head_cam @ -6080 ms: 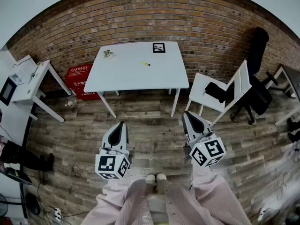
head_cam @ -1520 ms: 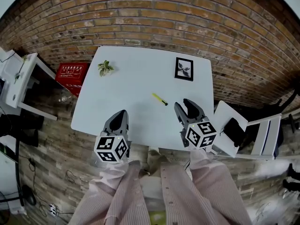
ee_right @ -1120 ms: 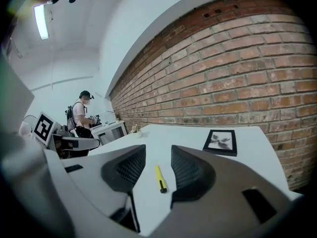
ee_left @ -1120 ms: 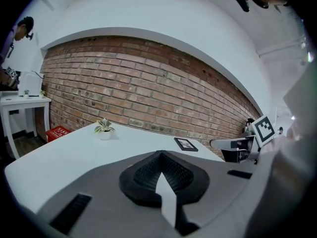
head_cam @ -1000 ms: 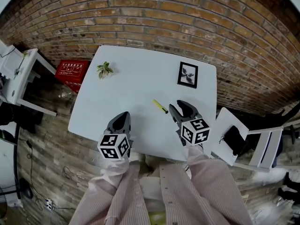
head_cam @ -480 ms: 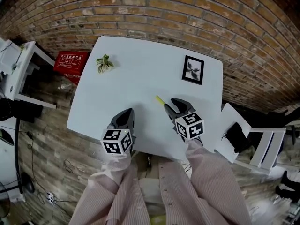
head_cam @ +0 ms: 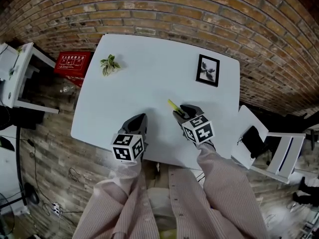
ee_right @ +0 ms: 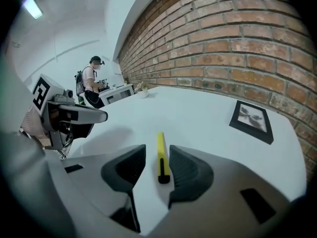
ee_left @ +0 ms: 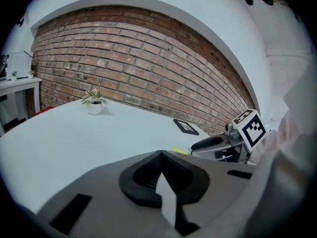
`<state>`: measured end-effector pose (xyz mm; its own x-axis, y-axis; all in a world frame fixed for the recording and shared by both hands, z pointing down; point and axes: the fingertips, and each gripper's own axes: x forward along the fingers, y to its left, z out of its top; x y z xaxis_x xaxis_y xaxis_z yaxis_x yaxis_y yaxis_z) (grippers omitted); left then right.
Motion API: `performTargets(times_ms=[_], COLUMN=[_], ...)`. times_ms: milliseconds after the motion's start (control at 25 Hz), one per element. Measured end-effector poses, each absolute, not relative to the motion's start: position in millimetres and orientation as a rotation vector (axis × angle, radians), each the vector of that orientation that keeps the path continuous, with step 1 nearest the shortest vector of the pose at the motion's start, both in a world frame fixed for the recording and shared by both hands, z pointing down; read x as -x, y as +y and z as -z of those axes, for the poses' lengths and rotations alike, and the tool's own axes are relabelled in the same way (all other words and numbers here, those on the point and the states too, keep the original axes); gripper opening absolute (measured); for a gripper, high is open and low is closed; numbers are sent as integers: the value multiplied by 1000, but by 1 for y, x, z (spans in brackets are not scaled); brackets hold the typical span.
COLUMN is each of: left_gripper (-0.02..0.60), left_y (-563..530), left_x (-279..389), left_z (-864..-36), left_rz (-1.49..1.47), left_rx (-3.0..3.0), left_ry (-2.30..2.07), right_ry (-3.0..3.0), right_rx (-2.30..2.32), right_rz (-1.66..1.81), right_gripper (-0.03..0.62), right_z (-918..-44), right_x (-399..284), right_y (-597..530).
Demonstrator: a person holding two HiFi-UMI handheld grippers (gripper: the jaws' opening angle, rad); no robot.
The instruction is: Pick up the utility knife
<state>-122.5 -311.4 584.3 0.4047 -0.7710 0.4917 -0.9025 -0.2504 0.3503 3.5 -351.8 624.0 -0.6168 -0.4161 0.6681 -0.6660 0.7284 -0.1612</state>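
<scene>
The utility knife (head_cam: 172, 105) is a slim yellow stick with a black end, lying flat on the white table (head_cam: 149, 78). In the right gripper view the knife (ee_right: 161, 158) lies between my right gripper's (ee_right: 154, 171) jaws, which stand open on either side of its black end with a gap still showing. The head view shows the right gripper (head_cam: 181, 113) low over the knife's near end. My left gripper (head_cam: 139, 120) hovers over the table's front part, left of the knife, its jaws shut with nothing in them (ee_left: 160, 155).
A small potted plant (head_cam: 108, 64) stands at the table's far left and a black picture frame (head_cam: 208, 69) lies at the far right. A brick wall (head_cam: 164, 9) runs behind the table. A white chair (head_cam: 259, 143) stands to the right and a person (ee_right: 91, 86) farther off.
The right gripper has moved forward and left until its open jaws straddle the knife's near end. The left gripper has edged forward over the table. The knife has not moved.
</scene>
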Motion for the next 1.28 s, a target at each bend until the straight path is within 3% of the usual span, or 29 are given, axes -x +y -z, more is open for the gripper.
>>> performTargets(times_ms=[360, 520, 1280], left_gripper=[-9, -8, -8], left_y=[-306, -305, -307], left_x=[129, 131, 130], left_z=[-590, -590, -575], left_rz=[-328, -335, -312], left_rx=[-2081, -2083, -2167], left_ry=[-1430, -1434, -1454], right_ry=[-2209, -2189, -2302], right_rx=[-794, -798, -908], right_rz=[-514, -475, -608], right_gripper=[143, 69, 69], right_z=[-641, -642, -624], right_x=[-5, -5, -5], right_y=[-350, -352, -347])
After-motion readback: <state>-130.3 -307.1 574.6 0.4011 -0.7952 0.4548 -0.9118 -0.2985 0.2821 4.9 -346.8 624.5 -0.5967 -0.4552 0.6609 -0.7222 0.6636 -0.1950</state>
